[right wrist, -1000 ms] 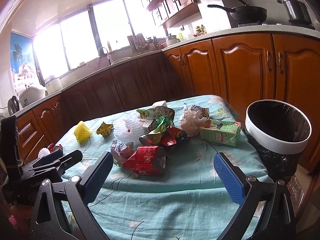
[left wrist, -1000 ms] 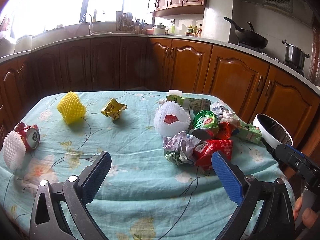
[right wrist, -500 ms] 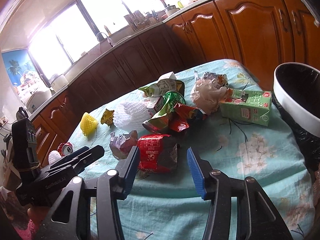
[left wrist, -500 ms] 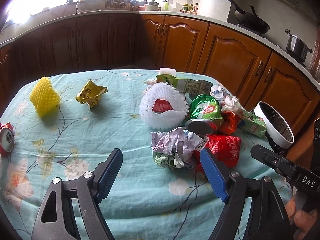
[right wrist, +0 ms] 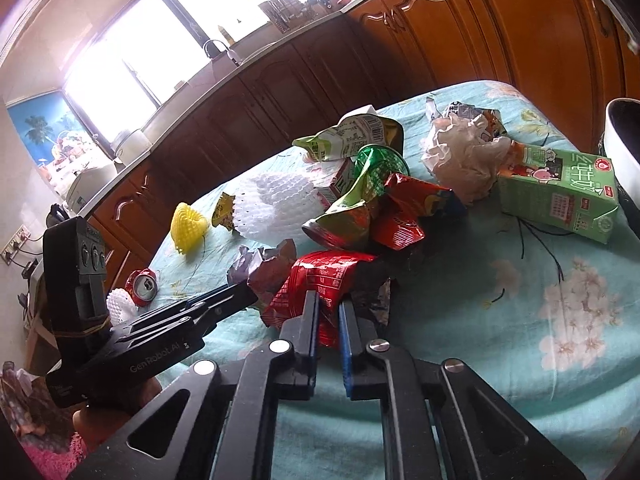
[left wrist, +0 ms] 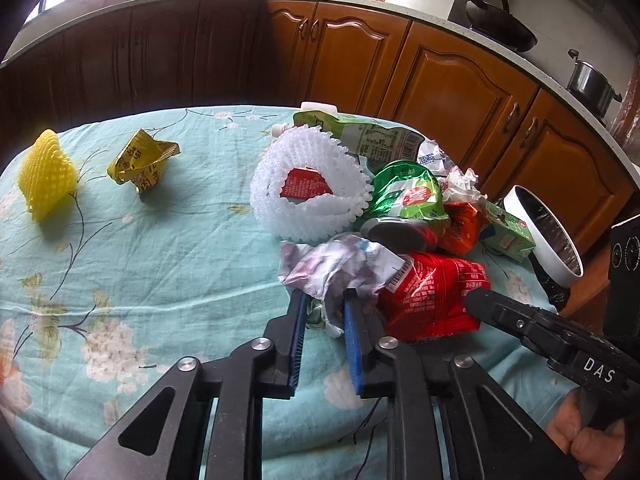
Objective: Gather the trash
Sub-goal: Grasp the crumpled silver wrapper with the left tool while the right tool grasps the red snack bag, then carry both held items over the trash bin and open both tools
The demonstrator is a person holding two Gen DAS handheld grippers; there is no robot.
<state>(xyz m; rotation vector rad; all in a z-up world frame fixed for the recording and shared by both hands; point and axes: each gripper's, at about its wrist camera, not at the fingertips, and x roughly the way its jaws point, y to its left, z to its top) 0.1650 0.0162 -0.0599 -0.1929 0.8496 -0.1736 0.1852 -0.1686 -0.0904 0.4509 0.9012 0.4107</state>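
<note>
Trash lies on a table with a teal flowered cloth. My left gripper is shut on a crumpled purple-white paper wrapper, which also shows in the right wrist view. My right gripper is shut on a red snack bag, seen beside the wrapper in the left wrist view. A white bin with a black liner stands off the table's right edge; its rim shows in the right wrist view.
More trash: a white foam net, green foil bag, green milk carton, crumpled tissue, yellow foam net, yellow wrapper, crushed red can. Wooden cabinets ring the table.
Both grippers moved forward and down to the pile and closed, the left on the paper wrapper and the right on the red snack bag.
</note>
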